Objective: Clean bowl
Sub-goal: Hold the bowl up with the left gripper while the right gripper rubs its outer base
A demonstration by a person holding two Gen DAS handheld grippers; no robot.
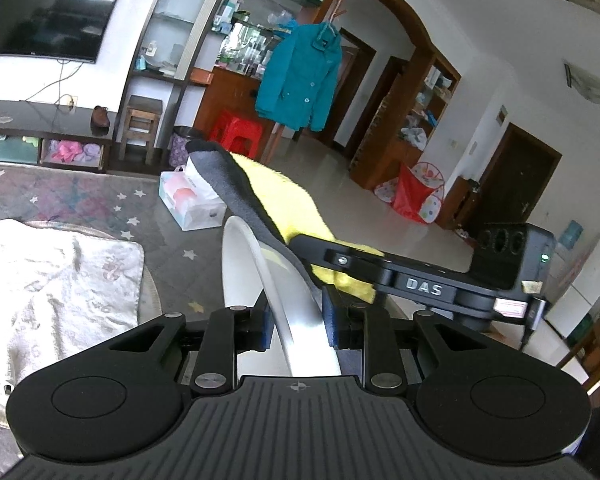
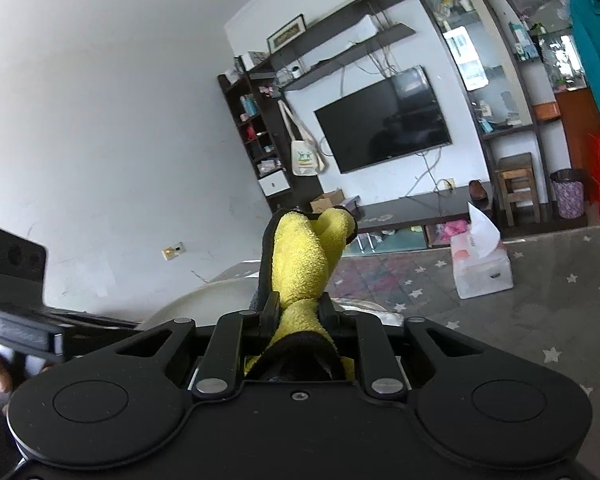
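Between the 2 blue pads of the left tongs (image 1: 298,326), the rim of the white, smooth, glazed ceramic bowl (image 1: 256,280) was clamped edge-on, the bowl held up in the air above the grey star-patterned rug (image 1: 100,204) and not resting on any bench. The right tongs (image 2: 298,312) were closed on a bunched yellow terry cloth with dark grey backing (image 2: 300,264), and in the left wrist view that cloth (image 1: 284,204) lay against the bowl's upper rim and inner face.

Risks noted:
1. The grip on the bowl was a narrow pinch on a slick, curved rim. Sideways pressure from the cloth could, in my judgement, lever the bowl round in the pads or out of them, and it would fall to the floor.
2. The cloth was held as a loose wad. Dragging it hard across the rim could pull it from the right tongs.
3. The 2 tools were close together. A wide wiping stroke could knock the right tool against the left one and jar the bowl.

Condition of the bowl: white, glossy, thin-walled, with a bright highlight along the rim. No chip, crack or residue could be made out on the visible part; most of the interior was hidden by the cloth and the right tool.
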